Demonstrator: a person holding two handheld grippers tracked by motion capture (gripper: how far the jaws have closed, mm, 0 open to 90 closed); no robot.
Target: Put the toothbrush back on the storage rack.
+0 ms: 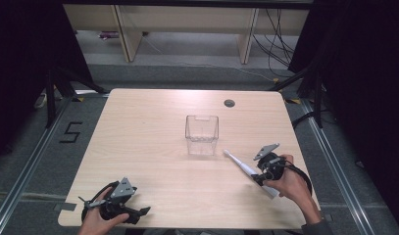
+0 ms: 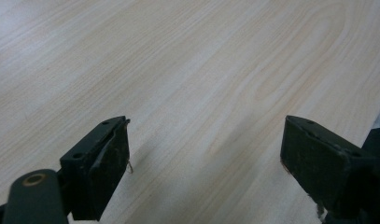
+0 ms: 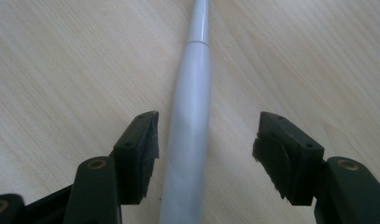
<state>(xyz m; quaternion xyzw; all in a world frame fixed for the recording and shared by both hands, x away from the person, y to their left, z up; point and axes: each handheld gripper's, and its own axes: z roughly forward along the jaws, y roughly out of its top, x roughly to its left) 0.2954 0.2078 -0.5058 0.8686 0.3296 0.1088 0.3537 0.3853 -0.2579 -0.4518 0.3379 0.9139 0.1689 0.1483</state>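
The right hand-held gripper (image 3: pixel 204 140) is spread open low over the tabletop (image 1: pixel 153 147), with a white electric toothbrush (image 3: pixel 190 140) lying flat between its jaws, nearer one jaw. A clear plastic container (image 1: pixel 202 134) stands just beyond the toothbrush's head. The left hand-held gripper (image 2: pixel 206 154) is also spread open, over bare wood, well apart from them.

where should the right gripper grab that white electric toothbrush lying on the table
Grip the thick handle of the electric toothbrush, not the thin neck. It lies flat on the table, so come down from above with one jaw on each long side. The right gripper is already open astride the handle; it sits nearer one jaw, so centring first would probably help.
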